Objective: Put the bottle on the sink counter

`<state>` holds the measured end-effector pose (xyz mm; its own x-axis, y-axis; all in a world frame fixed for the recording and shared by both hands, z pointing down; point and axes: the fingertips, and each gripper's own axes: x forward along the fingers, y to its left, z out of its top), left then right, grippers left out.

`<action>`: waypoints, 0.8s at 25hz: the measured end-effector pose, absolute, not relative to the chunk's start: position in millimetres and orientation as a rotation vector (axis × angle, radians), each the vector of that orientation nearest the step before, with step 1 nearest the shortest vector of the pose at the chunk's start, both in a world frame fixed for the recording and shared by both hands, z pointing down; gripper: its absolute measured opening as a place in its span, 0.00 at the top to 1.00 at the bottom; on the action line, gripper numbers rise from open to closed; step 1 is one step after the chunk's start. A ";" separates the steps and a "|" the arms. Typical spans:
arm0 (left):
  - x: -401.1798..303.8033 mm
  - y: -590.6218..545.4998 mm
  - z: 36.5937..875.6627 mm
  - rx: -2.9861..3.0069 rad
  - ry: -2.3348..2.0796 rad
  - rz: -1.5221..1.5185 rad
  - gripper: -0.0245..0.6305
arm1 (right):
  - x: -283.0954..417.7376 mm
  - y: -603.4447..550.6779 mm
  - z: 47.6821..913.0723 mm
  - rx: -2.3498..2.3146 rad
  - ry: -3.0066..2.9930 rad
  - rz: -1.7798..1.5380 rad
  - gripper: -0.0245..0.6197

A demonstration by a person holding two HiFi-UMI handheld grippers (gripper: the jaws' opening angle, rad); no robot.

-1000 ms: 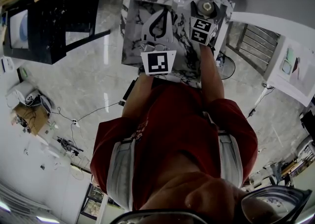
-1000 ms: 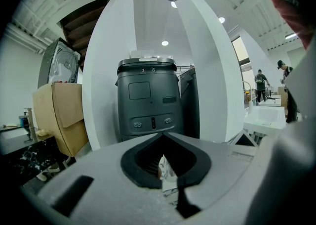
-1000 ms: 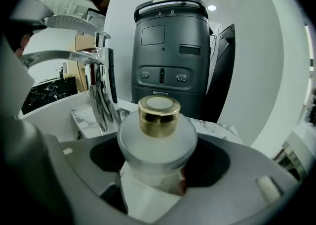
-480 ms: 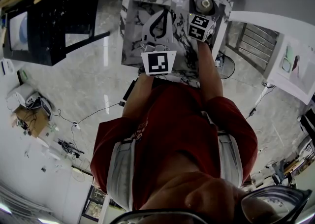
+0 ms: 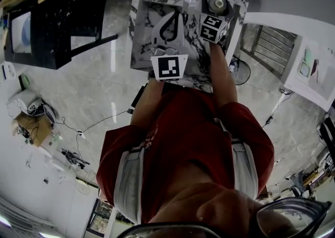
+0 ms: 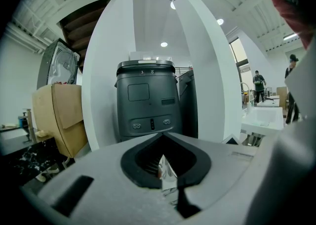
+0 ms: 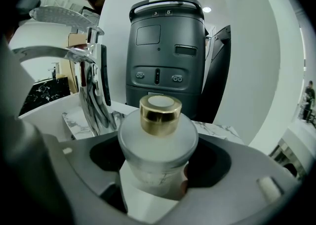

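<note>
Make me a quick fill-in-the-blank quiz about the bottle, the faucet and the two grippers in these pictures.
The right gripper grips a frosted bottle whose cap is ___.
In the right gripper view, the chrome faucet stands on the bottle's ___ side.
The left gripper, fingers together, holds ___.
Missing words: gold, left, nothing.

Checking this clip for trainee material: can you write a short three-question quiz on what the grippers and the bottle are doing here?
1. True or false: the left gripper grips the bottle.
2. What colour is the bottle's cap? A) black B) gold C) red
3. In the right gripper view, which fixture stands on the marble counter to the bottle's left?
Key: 1 false; the right gripper grips it, and the left gripper's jaws are together and empty. 2 B. 3 the chrome faucet.
</note>
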<state>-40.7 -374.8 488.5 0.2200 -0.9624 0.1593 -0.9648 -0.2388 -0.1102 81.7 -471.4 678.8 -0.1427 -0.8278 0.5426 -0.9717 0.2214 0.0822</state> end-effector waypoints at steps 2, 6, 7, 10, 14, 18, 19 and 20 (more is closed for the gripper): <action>-41.3 -373.8 487.5 2.441 -1.930 0.298 0.96 | 81.3 -470.7 678.5 1.651 -2.031 0.404 0.42; -42.4 -372.2 484.0 2.446 -1.934 0.297 0.96 | 80.0 -469.7 677.6 1.638 -2.041 0.410 0.37; -42.7 -371.7 483.4 2.446 -1.935 0.293 0.96 | 81.1 -469.9 677.8 1.642 -2.039 0.411 0.35; -42.9 -369.3 482.3 2.443 -1.935 0.284 0.96 | 86.0 -469.4 678.1 1.658 -2.039 0.424 0.34; -41.9 -366.1 480.9 2.440 -1.934 0.267 0.96 | 87.5 -464.9 672.3 1.681 -2.063 0.489 0.32; -39.6 -364.8 481.1 2.459 -1.926 0.281 0.96 | 87.9 -461.2 670.1 1.684 -2.070 0.489 0.32; -39.1 -364.1 480.8 2.458 -1.925 0.272 0.96 | 87.7 -460.0 669.6 1.684 -2.071 0.486 0.32; -38.8 -363.2 480.1 2.458 -1.925 0.264 0.96 | 87.8 -458.9 668.9 1.684 -2.072 0.483 0.32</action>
